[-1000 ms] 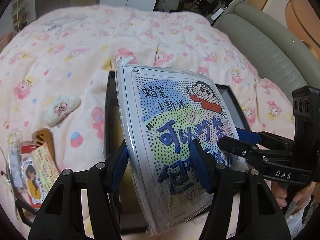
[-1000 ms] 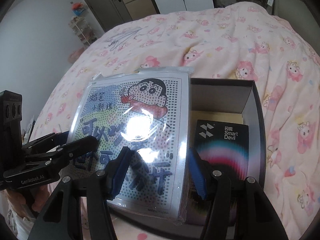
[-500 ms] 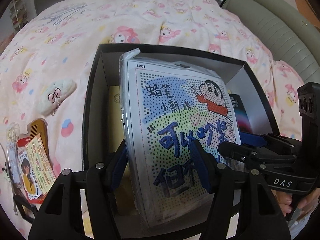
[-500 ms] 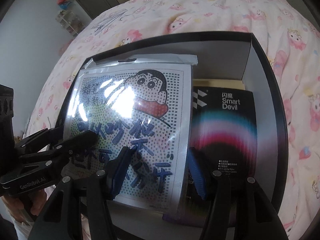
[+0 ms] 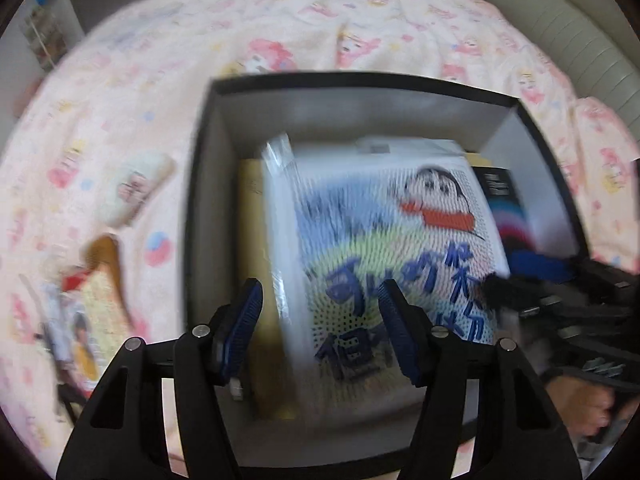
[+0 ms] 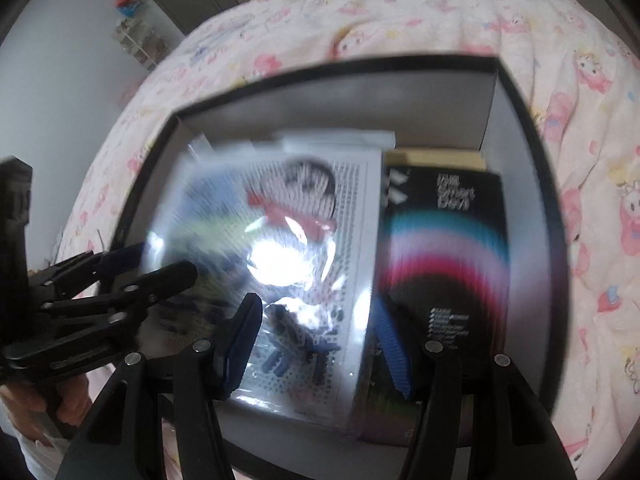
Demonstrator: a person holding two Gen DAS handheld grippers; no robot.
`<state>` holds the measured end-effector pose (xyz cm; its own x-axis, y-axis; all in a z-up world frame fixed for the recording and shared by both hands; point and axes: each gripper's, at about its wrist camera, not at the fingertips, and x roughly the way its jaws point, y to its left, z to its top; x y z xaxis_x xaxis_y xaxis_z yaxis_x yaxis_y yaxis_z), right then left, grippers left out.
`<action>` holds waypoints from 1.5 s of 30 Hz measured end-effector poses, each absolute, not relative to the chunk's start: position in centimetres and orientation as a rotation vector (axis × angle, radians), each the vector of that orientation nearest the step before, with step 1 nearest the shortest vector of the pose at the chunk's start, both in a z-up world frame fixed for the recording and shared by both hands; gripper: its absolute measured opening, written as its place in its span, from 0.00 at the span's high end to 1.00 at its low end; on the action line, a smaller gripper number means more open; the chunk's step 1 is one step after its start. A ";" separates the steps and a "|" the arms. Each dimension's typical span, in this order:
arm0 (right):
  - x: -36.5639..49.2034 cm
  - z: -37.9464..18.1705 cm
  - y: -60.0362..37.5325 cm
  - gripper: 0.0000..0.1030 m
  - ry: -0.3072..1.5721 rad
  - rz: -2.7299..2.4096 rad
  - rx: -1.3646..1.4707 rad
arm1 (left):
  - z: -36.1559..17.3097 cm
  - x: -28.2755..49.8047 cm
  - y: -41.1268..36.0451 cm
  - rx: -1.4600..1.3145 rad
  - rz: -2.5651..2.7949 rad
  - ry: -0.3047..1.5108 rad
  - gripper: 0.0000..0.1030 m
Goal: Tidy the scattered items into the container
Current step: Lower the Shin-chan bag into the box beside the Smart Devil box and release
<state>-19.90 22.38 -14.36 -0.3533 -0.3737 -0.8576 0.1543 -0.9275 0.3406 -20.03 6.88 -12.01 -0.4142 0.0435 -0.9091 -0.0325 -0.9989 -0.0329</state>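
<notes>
Both the left gripper (image 5: 320, 320) and the right gripper (image 6: 316, 328) stand spread around one plastic-wrapped cartoon sheet (image 5: 384, 248); actual pinching cannot be told. The sheet lies mid-frame inside one black box (image 5: 200, 184), beside one black-and-rainbow package (image 6: 448, 248).

Left wrist view: close above the box (image 5: 400, 80), looking down and forward from its near left side. Right wrist view: equally close, from its near right side. Both share the box interior, the cartoon packet (image 5: 384, 248) (image 6: 280, 264) and the bed (image 5: 280, 20) beyond.
</notes>
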 end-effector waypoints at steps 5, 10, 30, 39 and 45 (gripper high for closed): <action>-19.3 -11.7 23.6 0.47 -0.149 -2.568 1.458 | -10.9 -19.2 9.8 -1.547 2.540 -0.079 0.40; -19.7 -11.1 25.2 0.47 -0.183 -2.617 1.474 | -13.8 -20.5 14.5 -1.641 2.432 0.045 0.40; -20.1 -11.7 24.8 0.47 -0.161 -2.581 1.460 | -16.8 -21.2 12.9 -1.817 2.411 -0.052 0.42; -27.3 -13.0 22.3 0.48 -0.234 -2.396 1.593 | -15.2 -27.2 6.6 -1.760 2.578 -0.159 0.44; -31.0 -15.8 19.9 0.55 -0.164 -2.336 1.632 | -15.9 -31.6 7.1 -1.724 2.596 -0.061 0.53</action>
